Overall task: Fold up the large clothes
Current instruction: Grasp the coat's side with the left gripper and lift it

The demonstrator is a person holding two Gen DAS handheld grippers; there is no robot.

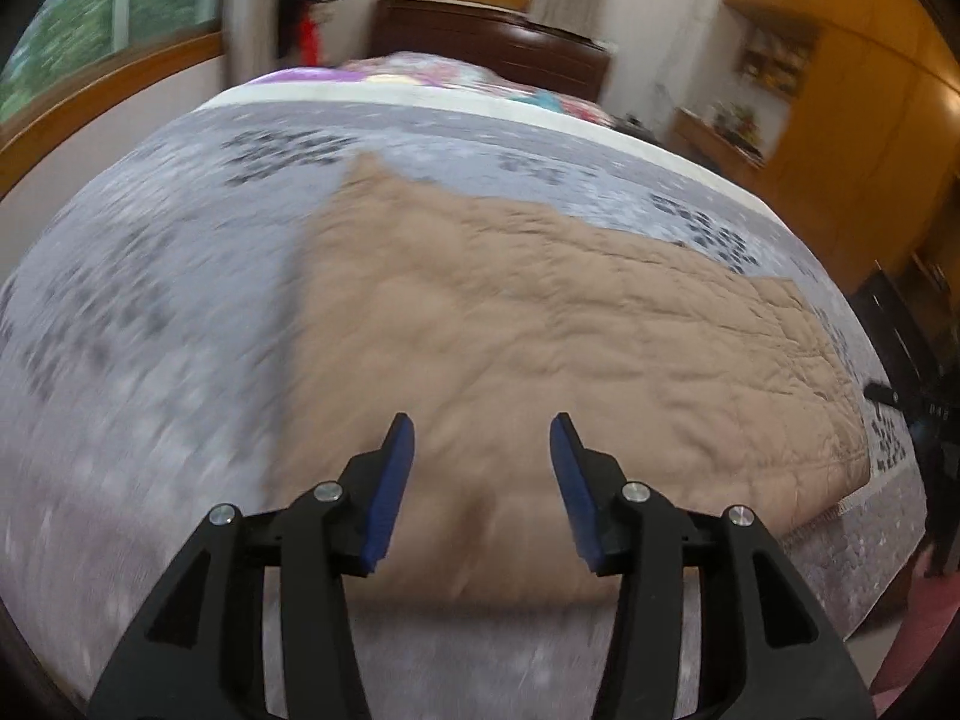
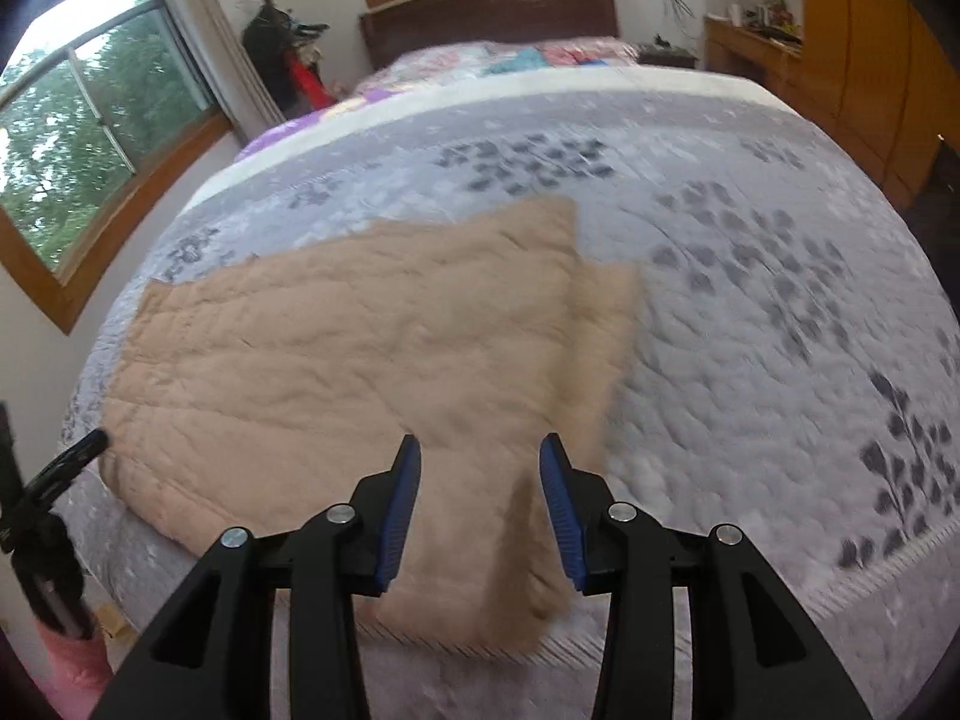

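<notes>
Tan quilted fabric piece, part-folded, is spread on grey patterned bedspread ahead of both tools; left gripper and right gripper are held agape, empty; risk judged: only one layer is pinched, skewing the fold.

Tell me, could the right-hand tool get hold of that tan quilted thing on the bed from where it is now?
Probably yes. The right tool is open and empty, pointing straight at the tan quilted cloth, whose near edge lies just ahead on the grey bedspread. Nothing sits between them.
</notes>
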